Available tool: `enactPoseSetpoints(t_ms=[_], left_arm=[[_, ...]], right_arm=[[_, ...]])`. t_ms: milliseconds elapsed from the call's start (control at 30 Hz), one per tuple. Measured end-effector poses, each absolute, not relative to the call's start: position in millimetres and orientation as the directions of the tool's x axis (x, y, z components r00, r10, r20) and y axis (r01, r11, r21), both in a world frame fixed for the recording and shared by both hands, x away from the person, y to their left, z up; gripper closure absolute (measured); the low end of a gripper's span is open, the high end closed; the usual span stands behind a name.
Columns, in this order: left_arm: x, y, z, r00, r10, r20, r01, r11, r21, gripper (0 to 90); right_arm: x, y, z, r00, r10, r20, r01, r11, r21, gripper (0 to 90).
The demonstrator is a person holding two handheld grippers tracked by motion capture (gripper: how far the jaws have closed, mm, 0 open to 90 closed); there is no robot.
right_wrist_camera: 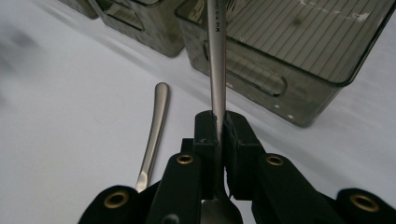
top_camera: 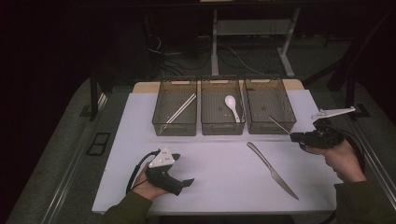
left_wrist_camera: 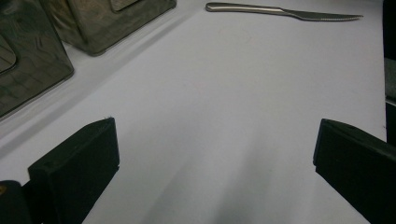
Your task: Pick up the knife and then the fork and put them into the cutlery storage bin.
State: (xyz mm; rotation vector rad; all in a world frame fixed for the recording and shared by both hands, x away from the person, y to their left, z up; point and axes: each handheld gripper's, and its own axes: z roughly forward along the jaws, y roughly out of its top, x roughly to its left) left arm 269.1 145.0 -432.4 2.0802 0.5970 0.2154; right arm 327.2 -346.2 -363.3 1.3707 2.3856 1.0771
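The right gripper (right_wrist_camera: 218, 126) is pinching a slim metal utensil (right_wrist_camera: 215, 56) by its handle over the right bin's (top_camera: 270, 103) near wall, while the left gripper (left_wrist_camera: 215, 154) — jaws spread wide — is resting near the table's (top_camera: 219, 172) near-left corner, a knife (top_camera: 272, 169) lying toward the near-right edge.

The room is dark. A white surface (top_camera: 219, 186) fills the lower middle of the frame. Beyond it, at top centre, white desk legs (top_camera: 215, 42) and loose cables (top_camera: 233, 53) stand on grey floor (top_camera: 56, 154).
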Motion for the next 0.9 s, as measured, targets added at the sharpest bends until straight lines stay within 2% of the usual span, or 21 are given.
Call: enactPoseSetpoints(t_ms=[900], left_arm=[[269.2,144.9,-432.5,0.868,0.489,-0.086,0.331,-0.442,0.834,0.0]], right_arm=[[391.9,-333.9,-340.6,-0.508,0.85,0.139,0.672,0.29,0.682,83.7]])
